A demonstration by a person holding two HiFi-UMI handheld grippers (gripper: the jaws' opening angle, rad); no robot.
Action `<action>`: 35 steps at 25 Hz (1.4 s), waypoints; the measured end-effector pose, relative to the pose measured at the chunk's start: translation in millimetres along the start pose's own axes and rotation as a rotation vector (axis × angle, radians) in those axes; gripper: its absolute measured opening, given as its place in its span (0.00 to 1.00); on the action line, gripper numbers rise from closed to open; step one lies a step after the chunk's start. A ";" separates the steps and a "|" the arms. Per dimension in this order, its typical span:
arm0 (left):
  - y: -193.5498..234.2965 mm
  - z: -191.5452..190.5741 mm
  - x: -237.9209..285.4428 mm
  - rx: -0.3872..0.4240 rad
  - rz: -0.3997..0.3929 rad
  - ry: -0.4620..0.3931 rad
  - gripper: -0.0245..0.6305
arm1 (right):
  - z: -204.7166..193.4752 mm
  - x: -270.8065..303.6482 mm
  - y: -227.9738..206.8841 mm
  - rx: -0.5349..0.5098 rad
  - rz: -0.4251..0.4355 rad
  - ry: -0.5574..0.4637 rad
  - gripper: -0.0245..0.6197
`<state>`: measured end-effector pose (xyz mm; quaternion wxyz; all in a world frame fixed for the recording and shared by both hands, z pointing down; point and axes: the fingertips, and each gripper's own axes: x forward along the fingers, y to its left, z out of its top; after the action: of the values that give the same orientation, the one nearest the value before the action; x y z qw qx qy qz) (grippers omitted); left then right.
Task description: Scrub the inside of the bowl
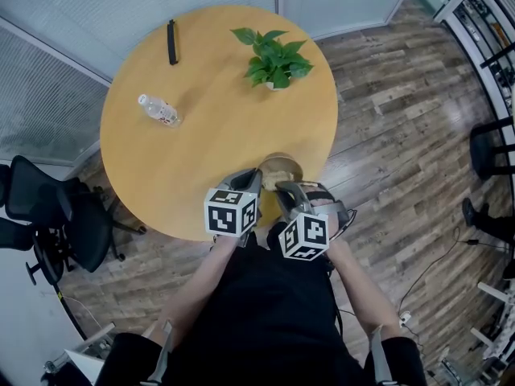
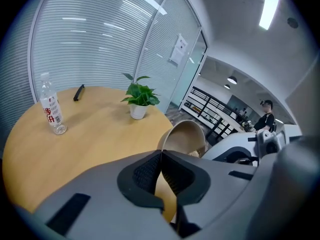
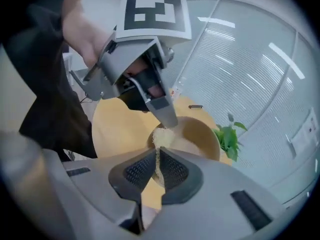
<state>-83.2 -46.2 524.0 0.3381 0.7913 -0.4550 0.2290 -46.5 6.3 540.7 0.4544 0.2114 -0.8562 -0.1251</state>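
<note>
Head view: right tool [image 1: 287, 188] covers bowl [image 1: 280, 167] (sponge [image 3: 160, 136] unseen).

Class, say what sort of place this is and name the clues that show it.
Probably an office meeting room: glass partitions with blinds, a black office chair, and a round wooden table.

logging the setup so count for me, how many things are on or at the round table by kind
clear plastic water bottle: 1
green potted plant in a white pot: 1
slim black bar-shaped object: 1
tan round bowl: 1
beige scrub pad: 1
total: 5
</note>
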 end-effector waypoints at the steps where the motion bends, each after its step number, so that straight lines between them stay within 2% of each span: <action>1: 1.9 1.6 -0.1 0.005 0.003 -0.001 0.06 | -1.8 2.0 3.1 -0.029 0.009 0.011 0.09; 6: 13.8 -0.2 0.5 0.076 0.037 0.055 0.06 | -28.3 13.0 15.6 -0.435 0.010 0.151 0.09; 10: 11.3 -4.7 0.8 0.157 0.056 0.099 0.06 | -24.9 14.9 -0.4 -0.594 -0.070 0.126 0.09; 13: 8.8 -4.2 1.9 0.224 0.072 0.117 0.06 | -12.4 16.5 2.6 -0.627 -0.077 0.036 0.09; 14: 9.2 -4.3 2.0 0.248 0.079 0.124 0.06 | -15.7 14.7 2.6 -0.696 -0.060 0.061 0.09; 16: 11.4 -4.7 1.7 0.276 0.088 0.130 0.06 | -30.9 10.1 -3.9 -0.902 -0.022 0.183 0.09; 17: 13.0 -4.7 1.5 0.278 0.093 0.128 0.06 | -32.6 9.1 -7.8 -0.959 -0.022 0.212 0.09; 19: 17.3 -3.7 1.2 0.283 0.111 0.120 0.06 | -29.8 9.2 -14.0 -0.996 -0.042 0.223 0.09; 22: 20.1 0.9 -1.0 0.270 0.120 0.097 0.06 | -28.6 12.2 -15.1 -0.924 -0.051 0.224 0.09; 24: 19.7 2.8 -3.5 0.226 0.107 0.076 0.06 | -28.4 15.0 -8.6 -0.768 -0.014 0.207 0.09; 28: 20.4 5.1 -4.1 0.128 0.071 0.034 0.06 | -20.6 17.4 5.6 -0.392 0.086 0.162 0.09; 31: 19.1 5.4 -2.1 0.071 0.043 0.019 0.06 | -14.4 21.1 14.1 -0.229 0.119 0.157 0.09; 35: 10.8 4.0 0.7 0.075 0.025 0.019 0.06 | 1.4 24.0 18.3 -0.036 0.141 0.126 0.09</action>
<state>-92.1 -53.4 525.4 0.3097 0.7954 -0.4529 0.2576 -64.2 11.0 564.8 0.5188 0.1498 -0.8363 -0.0946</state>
